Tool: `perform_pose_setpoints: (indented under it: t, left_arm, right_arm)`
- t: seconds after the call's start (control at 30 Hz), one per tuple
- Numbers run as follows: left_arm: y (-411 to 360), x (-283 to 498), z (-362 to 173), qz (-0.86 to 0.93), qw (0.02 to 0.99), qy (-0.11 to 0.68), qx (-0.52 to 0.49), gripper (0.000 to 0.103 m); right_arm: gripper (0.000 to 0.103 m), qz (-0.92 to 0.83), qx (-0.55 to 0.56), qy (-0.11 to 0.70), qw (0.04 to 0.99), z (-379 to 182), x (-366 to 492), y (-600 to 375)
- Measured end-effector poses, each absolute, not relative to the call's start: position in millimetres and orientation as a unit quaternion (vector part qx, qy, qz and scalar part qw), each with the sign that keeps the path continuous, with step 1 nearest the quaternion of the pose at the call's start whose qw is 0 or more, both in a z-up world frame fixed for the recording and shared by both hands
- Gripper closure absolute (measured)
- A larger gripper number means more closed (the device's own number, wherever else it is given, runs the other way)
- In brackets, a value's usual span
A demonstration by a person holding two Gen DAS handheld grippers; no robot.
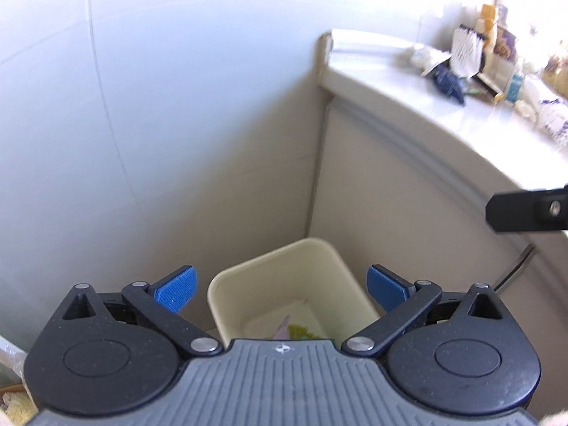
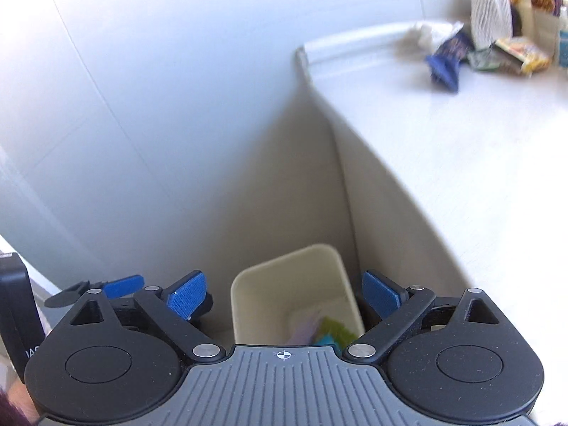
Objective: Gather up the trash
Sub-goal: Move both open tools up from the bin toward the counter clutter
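A cream plastic bin (image 1: 280, 277) stands on the floor in the corner between the wall and a cabinet; pink and yellow-green wrappers (image 1: 294, 330) lie at its bottom. My left gripper (image 1: 282, 289) hangs above it, open, with nothing between its blue pads (image 1: 175, 291). In the right wrist view the same bin (image 2: 287, 280) holds pink, green and blue wrappers (image 2: 326, 332), and my right gripper (image 2: 284, 294) is open and empty above it. More trash lies on the countertop: a dark blue wrapper (image 1: 449, 81) (image 2: 447, 60) and yellow-green packets (image 2: 511, 55).
The white countertop (image 2: 461, 135) curves along the right, with a cabinet front (image 1: 408, 195) below it. A white ribbed holder (image 2: 491, 14) and jars stand at the counter's back. A pale tiled wall (image 1: 159, 106) fills the left. The other gripper's finger (image 1: 525, 209) shows at right.
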State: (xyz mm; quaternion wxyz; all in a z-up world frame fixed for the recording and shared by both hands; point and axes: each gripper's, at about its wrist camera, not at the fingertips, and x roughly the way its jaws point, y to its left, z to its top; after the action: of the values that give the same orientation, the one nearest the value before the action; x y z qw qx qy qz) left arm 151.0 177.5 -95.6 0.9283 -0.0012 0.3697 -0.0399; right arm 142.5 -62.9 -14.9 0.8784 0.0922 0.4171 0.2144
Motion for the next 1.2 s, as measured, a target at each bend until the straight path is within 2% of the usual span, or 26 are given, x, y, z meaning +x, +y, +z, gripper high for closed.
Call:
perform_pose_setpoints:
  t: [0.43, 1.03, 1.2]
  left_arm:
    - [112.3, 191.4, -46.6, -0.078, 0.94, 0.329, 0.041, 0.001]
    - [-4.9, 294.4, -11.6, -0.172, 0.94, 0.269, 0.117, 0.001]
    - [-36.2, 330.3, -6.9, -0.209, 0.938, 0.253, 0.111, 0.001]
  right_arm:
    - [0.003, 0.141, 0.065, 0.346, 0.925, 31.4, 180.2, -133.5]
    - [0.003, 0.013, 0.092, 0.317, 0.944, 23.3, 280.0, -279.2]
    - [0.003, -0.004, 0.103, 0.305, 0.947, 19.0, 307.2, -314.6]
